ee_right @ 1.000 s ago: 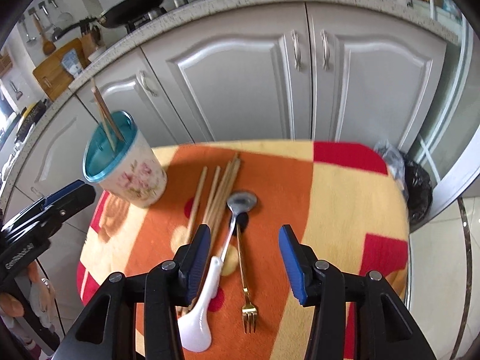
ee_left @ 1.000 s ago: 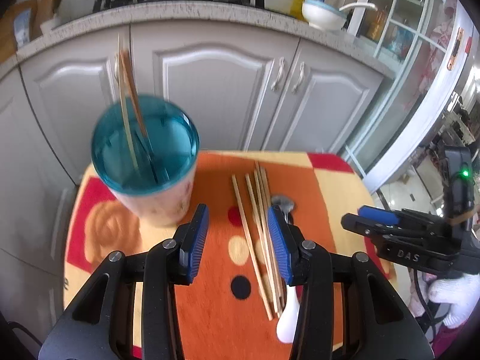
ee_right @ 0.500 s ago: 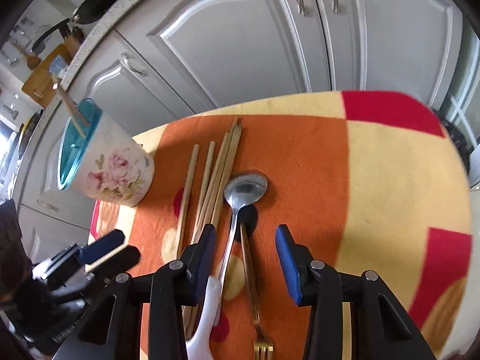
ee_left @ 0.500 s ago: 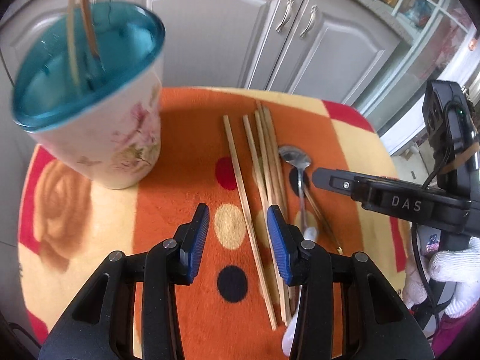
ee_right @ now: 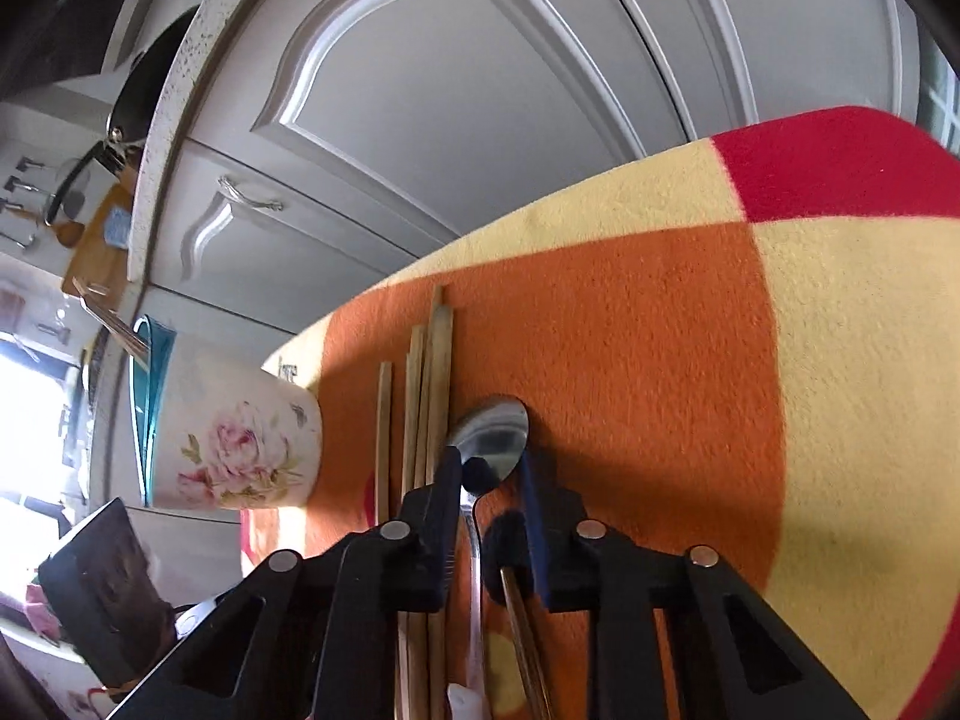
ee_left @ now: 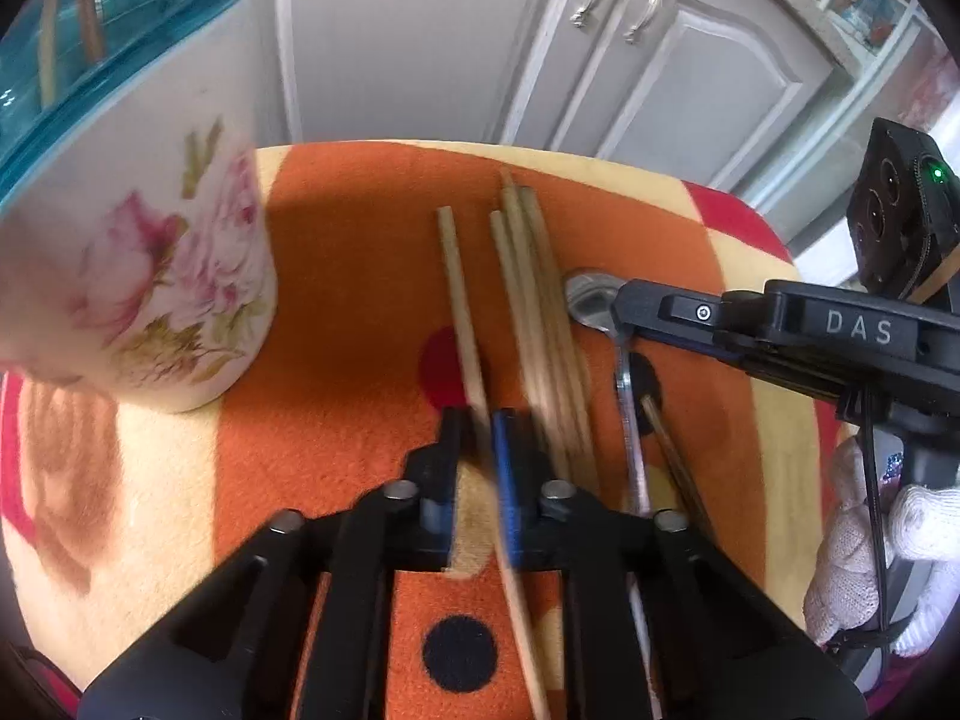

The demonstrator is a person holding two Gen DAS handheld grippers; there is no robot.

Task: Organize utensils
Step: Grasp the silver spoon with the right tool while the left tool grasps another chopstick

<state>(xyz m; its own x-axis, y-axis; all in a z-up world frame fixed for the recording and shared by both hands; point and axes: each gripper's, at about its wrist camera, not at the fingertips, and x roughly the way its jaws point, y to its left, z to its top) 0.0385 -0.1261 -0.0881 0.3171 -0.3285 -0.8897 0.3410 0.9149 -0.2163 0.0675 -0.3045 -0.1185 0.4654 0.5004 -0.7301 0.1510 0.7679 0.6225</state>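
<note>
left gripper (ee_left: 477, 450) low over the patterned cloth (ee_left: 336, 276), jaws narrowed to a slim gap astride a single chopstick (ee_left: 459, 300); contact with the pads blurred, grip not confirmable. single chopstick lying apart from the chopstick bundle (ee_left: 540, 312), just at its 9 o'clock side, running from 12 to 6 o'clock through the jaws. floral cup (ee_left: 150, 252) with teal rim standing at 10 o'clock of the left gripper, two sticks upright inside.

right gripper (ee_right: 492, 480) down at the cloth, jaws partly closed and straddling the neck of the metal spoon (ee_right: 492, 435), bowl just beyond the fingertips at 12 o'clock; left pad close against the spoon, right pad with a little space, hold not certain. brass-coloured handle (ee_right: 522, 618) of a second utensil between the fingers, beside the spoon handle. chopstick bundle at 10 o'clock of the right gripper, floral cup farther at 9 o'clock. grey cabinet doors (ee_right: 480, 90) behind the table edge. white-gloved hand (ee_left: 870, 564) on the right gripper's grip, seen at 3 o'clock in the left wrist view.
</note>
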